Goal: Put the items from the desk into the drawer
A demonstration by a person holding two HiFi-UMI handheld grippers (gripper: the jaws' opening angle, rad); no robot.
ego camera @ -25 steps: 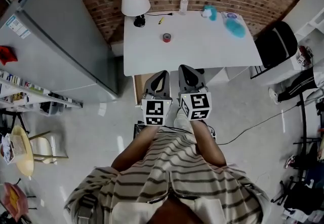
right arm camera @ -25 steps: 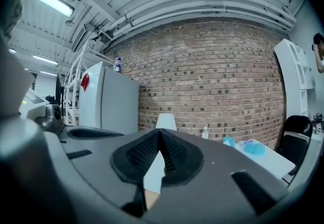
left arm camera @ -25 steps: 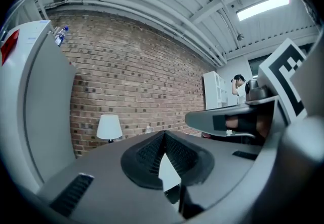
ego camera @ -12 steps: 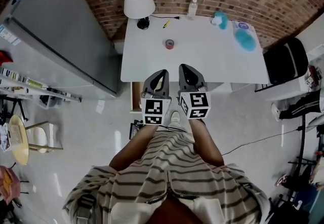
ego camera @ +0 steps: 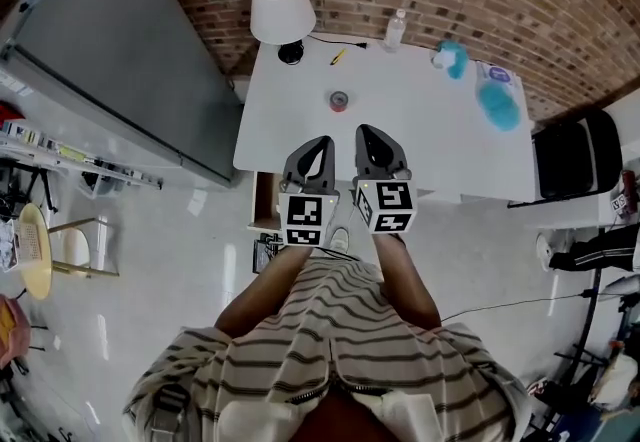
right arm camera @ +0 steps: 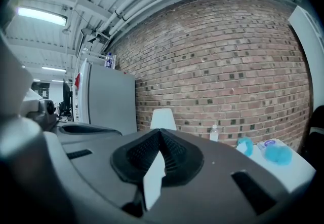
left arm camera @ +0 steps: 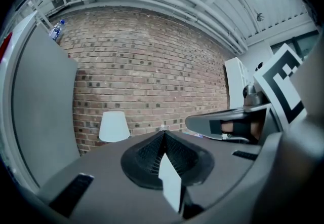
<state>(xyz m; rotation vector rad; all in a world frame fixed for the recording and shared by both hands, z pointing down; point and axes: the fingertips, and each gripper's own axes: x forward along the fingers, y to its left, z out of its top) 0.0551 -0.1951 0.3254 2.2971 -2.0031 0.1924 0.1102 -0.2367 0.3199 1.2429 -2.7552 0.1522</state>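
Okay, both claws, left gripper (ego camera: pixel 323 143) and right gripper (ego camera: pixel 362 131), are pinched together, empty. Only my head view shows the tape roll (ego camera: pixel 339 101) on the white desk (ego camera: pixel 430 135) (gripper views catch lamp (left arm camera: pixel 113 126) and brick wall (right arm camera: pixel 228 66)).

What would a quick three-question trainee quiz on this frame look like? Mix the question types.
1. True or false: the left hand-held gripper and the right hand-held gripper both have their jaws shut, with nothing between them.
2. Which item on the desk lies nearest the two grippers in the head view? A) water bottle B) tape roll C) teal duster
3. Fill in: in the head view, the white lamp stands at the desk's far ___ corner.

Key: 1 true; 2 B; 3 left.
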